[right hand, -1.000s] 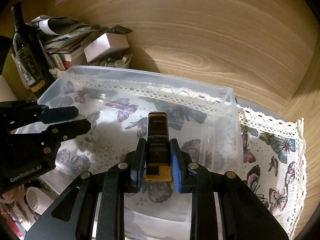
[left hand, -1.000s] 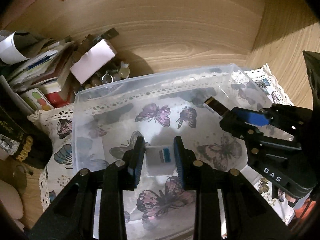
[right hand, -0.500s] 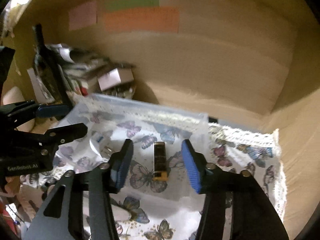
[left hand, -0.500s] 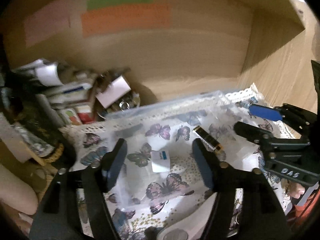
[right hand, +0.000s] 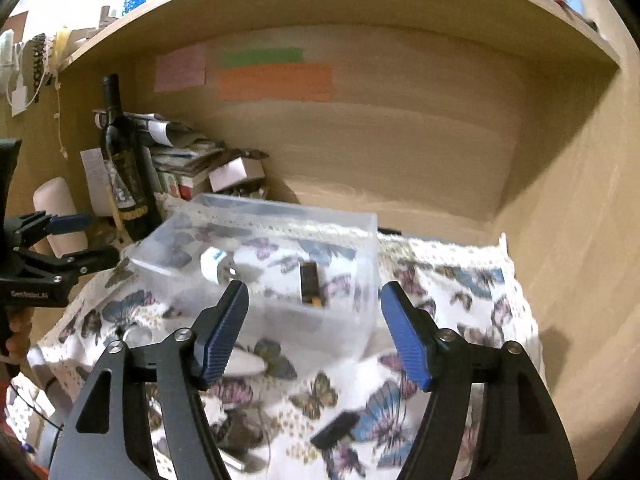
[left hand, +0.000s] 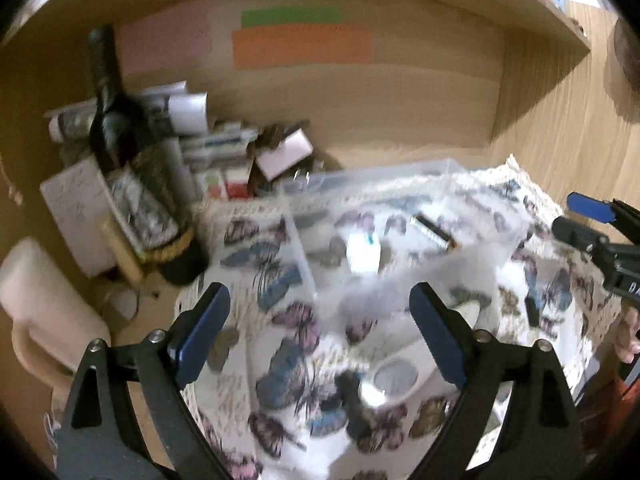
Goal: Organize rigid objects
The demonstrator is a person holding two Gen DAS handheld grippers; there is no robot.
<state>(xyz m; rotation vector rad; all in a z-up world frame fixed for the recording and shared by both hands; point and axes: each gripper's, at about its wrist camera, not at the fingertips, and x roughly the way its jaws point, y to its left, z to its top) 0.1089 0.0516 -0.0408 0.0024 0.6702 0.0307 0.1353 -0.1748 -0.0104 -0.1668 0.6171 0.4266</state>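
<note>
A clear plastic bin (right hand: 360, 224) stands on the butterfly cloth (right hand: 460, 280) inside a wooden shelf bay. In it lie a small white box with a blue mark (right hand: 212, 262) and a black-and-gold lighter (right hand: 310, 284); both also show in the left wrist view, the box (left hand: 362, 250) and the lighter (left hand: 434, 232). My left gripper (left hand: 320, 324) is open and empty, held back above the cloth in front of the bin. My right gripper (right hand: 314, 330) is open and empty, also in front of the bin. A black oblong piece (right hand: 334, 426) and a white oval gadget (left hand: 396, 378) lie on the cloth.
A dark wine bottle (right hand: 124, 168) stands left of the bin, with stacked papers and boxes (right hand: 192, 160) behind it. A cream cylinder (left hand: 44, 300) sits at far left. Wooden walls close the bay at the back and right. Coloured notes (right hand: 276, 80) stick on the back wall.
Both grippers opened, leaving the white box and the lighter in the bin, then drew back and up out of the bin. More of the shelf bay is now in view.
</note>
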